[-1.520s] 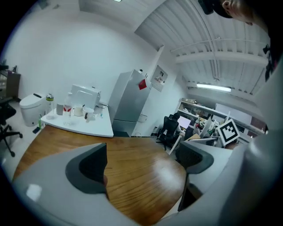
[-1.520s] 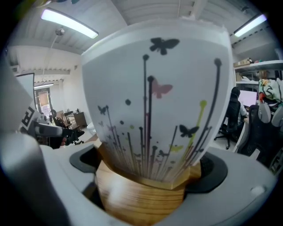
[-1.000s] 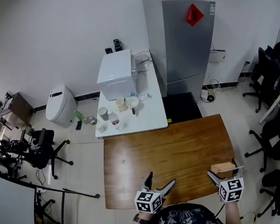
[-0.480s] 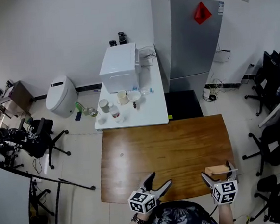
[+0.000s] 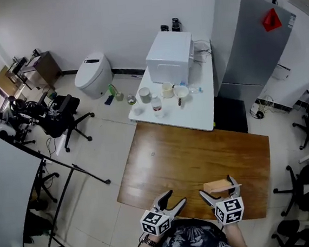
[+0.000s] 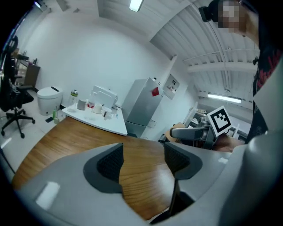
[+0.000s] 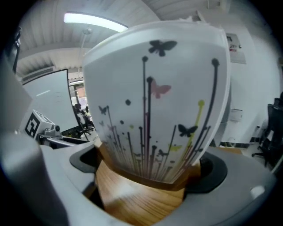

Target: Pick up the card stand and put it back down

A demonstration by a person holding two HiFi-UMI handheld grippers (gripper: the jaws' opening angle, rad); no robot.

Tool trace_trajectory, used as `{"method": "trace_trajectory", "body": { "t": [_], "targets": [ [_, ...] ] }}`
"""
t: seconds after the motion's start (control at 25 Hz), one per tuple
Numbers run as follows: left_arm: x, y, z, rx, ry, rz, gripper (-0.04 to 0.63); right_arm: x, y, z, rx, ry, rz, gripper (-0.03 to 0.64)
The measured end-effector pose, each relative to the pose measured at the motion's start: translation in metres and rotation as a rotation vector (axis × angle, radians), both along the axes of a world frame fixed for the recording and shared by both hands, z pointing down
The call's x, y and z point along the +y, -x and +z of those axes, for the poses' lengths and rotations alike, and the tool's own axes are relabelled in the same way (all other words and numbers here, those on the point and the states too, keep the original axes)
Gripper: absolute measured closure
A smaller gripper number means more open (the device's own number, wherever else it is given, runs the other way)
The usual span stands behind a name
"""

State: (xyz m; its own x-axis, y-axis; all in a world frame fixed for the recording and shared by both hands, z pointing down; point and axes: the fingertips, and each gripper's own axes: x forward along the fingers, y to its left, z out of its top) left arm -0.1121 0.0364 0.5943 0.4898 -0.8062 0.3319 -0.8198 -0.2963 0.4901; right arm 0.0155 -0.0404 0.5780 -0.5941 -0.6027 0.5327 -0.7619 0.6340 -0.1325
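The card stand (image 7: 154, 110) is a small wooden block with a white card standing up in it. The card has butterflies and thin flower stems drawn on it. We see the right gripper (image 5: 219, 189) squeezing the wooden block from both sides, so its jaws are closed tight on the stand. In the head view the stand is over the near edge of the brown wooden table (image 5: 190, 155), close to the person's body. We think it may be lifted a little off the wood, but we cannot see well enough to know if its bottom touches the table. The left gripper (image 6: 143, 161) is near it, to the left, over the same near edge. Its jaws are closing, with a gap between them, and only the table top shows through that gap. So we judge that the grab is done and the lift is starting or under way. What is left is to set the stand back down flat on the table and let go. Farther off, a white table (image 5: 194, 111) stands at the far edge of the brown one, and a tall gray fridge (image 5: 250, 46) is next to it.
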Motion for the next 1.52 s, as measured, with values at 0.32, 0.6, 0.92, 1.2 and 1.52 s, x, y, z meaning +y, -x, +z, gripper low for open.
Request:
{"method": "trace_trajectory", "body": {
  "t": [0.32, 0.6, 0.92, 1.2, 1.52],
  "targets": [
    [0.044, 0.093, 0.006, -0.116, 0.028, -0.276, 0.298, -0.023, 0.150, 0.077, 0.007, -0.009, -0.295, 0.043],
    [0.102, 0.145, 0.013, -0.092, 0.122, -0.455, 0.298, -0.088, 0.224, 0.210, 0.090, 0.053, -0.246, 0.045],
    [0.139, 0.175, 0.020, -0.149, 0.183, -0.528, 0.296, -0.130, 0.247, 0.299, 0.219, 0.179, -0.107, 0.043],
    [0.106, 0.146, 0.035, -0.178, 0.160, -0.329, 0.280, -0.093, 0.203, 0.265, 0.002, 0.248, -0.073, 0.038],
    [0.033, 0.072, 0.036, -0.045, 0.095, -0.104, 0.110, -0.022, -0.003, 0.193, -0.123, 0.226, 0.197, 0.169]
  ]
}}
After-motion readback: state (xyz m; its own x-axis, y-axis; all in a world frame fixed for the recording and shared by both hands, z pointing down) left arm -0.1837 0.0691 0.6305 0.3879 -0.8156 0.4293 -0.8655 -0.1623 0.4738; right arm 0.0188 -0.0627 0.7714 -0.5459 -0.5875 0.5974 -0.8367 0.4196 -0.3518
